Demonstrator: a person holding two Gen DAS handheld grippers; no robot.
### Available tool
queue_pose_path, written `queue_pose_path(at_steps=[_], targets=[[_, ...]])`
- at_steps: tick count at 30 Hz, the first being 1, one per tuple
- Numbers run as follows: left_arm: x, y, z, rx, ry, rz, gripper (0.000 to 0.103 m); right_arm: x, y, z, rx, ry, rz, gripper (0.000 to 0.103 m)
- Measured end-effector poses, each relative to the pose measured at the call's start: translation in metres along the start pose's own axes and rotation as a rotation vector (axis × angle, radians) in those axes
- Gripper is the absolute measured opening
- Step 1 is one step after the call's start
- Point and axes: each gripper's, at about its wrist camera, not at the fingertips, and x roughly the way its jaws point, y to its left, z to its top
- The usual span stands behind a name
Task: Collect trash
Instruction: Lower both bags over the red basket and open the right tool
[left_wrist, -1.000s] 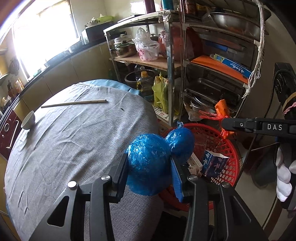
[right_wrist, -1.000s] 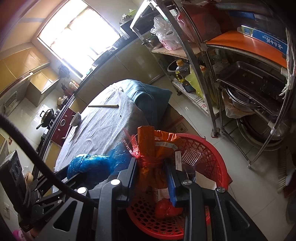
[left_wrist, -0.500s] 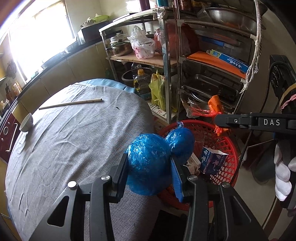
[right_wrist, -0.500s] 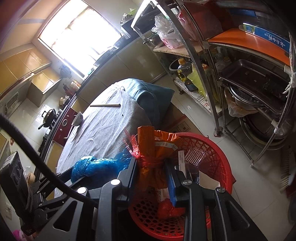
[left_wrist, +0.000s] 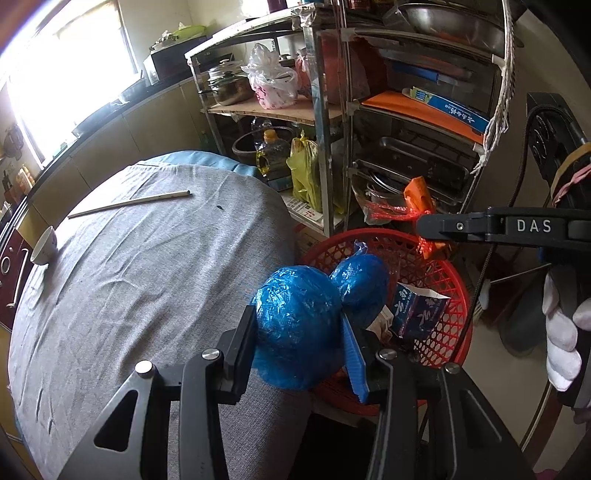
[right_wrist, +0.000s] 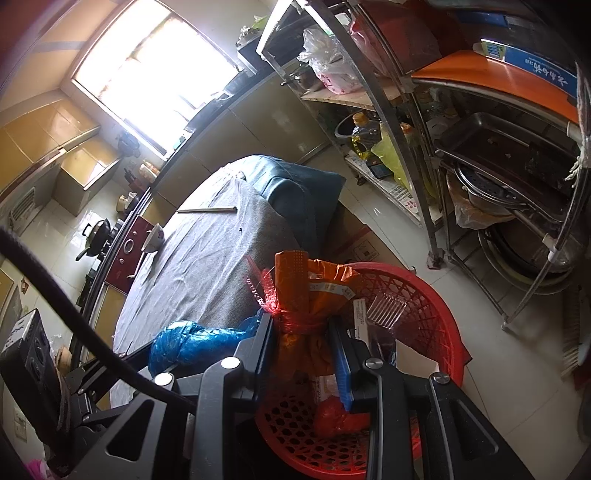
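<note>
On the grey-clothed counter (left_wrist: 155, 280), far left: one white cup (left_wrist: 44, 246), one chopstick (left_wrist: 129, 202). Centre: left hand-held gripper (left_wrist: 300, 334), jaws opening, pads still against one blue plastic bundle (left_wrist: 295, 325) of two lobes, poised at the counter's edge over one red basket (left_wrist: 456, 295). Inside the basket: one blue-and-white carton (left_wrist: 415, 310). Right: right hand-held gripper (right_wrist: 301, 345) clenched on one orange packet (right_wrist: 306, 302) tied with red netting, above the basket.

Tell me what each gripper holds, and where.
Left gripper, jaws opening: blue bag, across its larger bulge. Right gripper: orange bag, at its red-tied neck.
</note>
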Motion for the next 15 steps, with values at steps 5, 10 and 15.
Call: queue_pose_path(at_steps=[5,10,15], targets=[[0.0005,-0.0014,-0.0004,0.008,-0.001,-0.008,0.046,0.0002,-0.0043,-0.0008,0.012,0.004,-0.012,0.031],[0.0017,-0.0018,-0.0003,0.007,0.001,-0.01,0.046,0.0011,-0.0067,-0.0017,0.019,0.006,-0.015,0.031],[0.002,-0.0021,-0.0007,0.009,0.002,-0.012,0.046,0.0023,-0.008,-0.0026,0.029,0.013,-0.017,0.031]])
